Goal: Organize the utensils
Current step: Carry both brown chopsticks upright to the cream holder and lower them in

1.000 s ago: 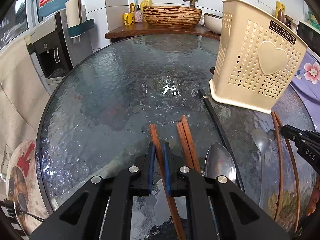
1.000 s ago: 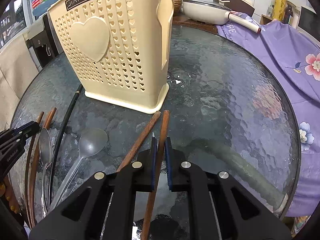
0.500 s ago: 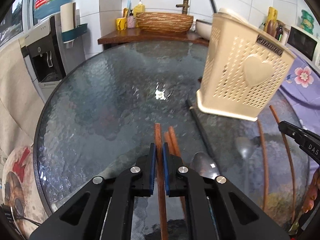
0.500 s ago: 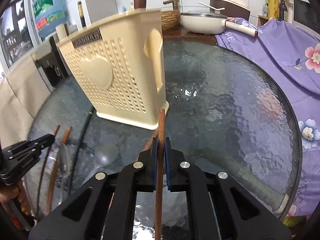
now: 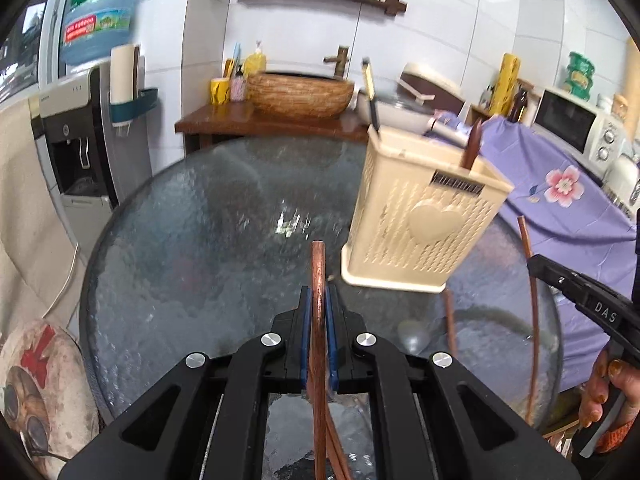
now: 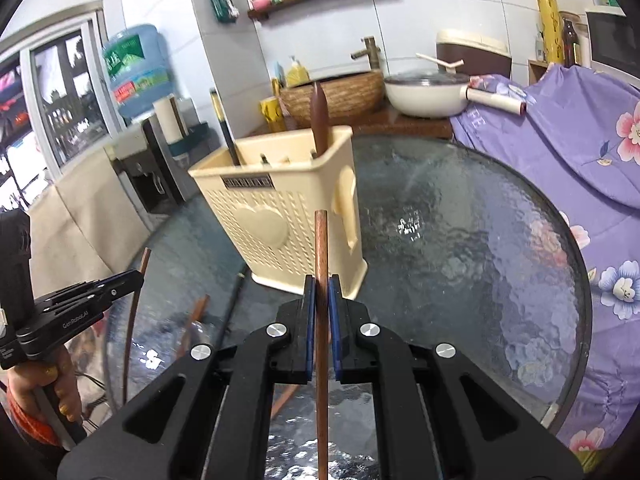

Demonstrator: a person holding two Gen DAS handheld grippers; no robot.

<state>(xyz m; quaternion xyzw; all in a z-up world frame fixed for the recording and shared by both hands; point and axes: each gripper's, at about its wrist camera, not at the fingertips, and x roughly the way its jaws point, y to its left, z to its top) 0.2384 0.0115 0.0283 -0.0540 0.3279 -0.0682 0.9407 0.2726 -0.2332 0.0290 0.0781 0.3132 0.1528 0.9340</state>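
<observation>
Above the glass table [image 5: 168, 248], both grippers have risen: the left gripper [image 5: 319, 300] is clamped on one wooden chopstick [image 5: 319, 264], the right gripper [image 6: 321, 292] on another [image 6: 321, 240]. Next comes the cream utensil basket [image 6: 280, 216] (already holding utensils), standing just ahead.

place: home kitchen | cues: basin tap [image 5: 339, 61]; microwave [image 5: 576, 128]; pan [image 6: 428, 96]; water dispenser [image 5: 76, 136]

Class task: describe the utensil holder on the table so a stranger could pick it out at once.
Start at the round textured glass table. On it stands the cream plastic utensil basket, tall and boxy. It alone has perforated walls with a raised heart on the side, and a dark brown handle sticks up from it.
</observation>
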